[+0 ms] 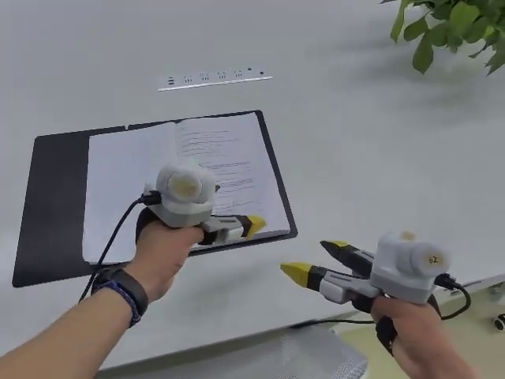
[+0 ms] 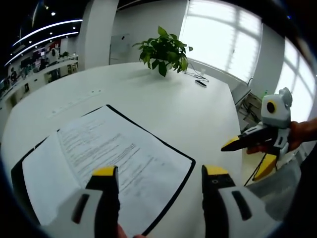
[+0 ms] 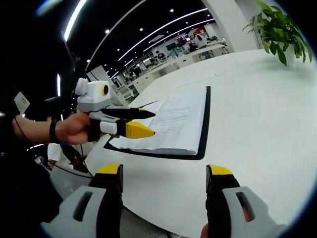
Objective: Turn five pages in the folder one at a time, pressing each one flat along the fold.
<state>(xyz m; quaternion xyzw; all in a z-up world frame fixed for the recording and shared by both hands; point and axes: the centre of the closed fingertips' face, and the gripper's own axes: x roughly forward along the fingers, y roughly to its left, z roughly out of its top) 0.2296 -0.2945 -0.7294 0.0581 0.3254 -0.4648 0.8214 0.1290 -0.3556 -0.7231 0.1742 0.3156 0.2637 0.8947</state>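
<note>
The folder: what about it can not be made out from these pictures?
Printed text on the page: too small and blurred in every view.
Lower edge of the folder, head view: partly hidden by the left gripper and hand.
Number of sheets already turned: the edges are too thin to count.

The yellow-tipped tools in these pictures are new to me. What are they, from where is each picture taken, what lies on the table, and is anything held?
No robot here: a person carries two handheld claws. The head view comes from a camera on the person's headset, looking down. Each round picture comes from a camera on one claw, looking along its two yellow-tipped jaws. The left claw is above the printed page of an open black folder on the white table. The right claw is off to the folder's side, near the table edge. Both claws are open and hold nothing. Farther back are a socket strip and a green plant.
</note>
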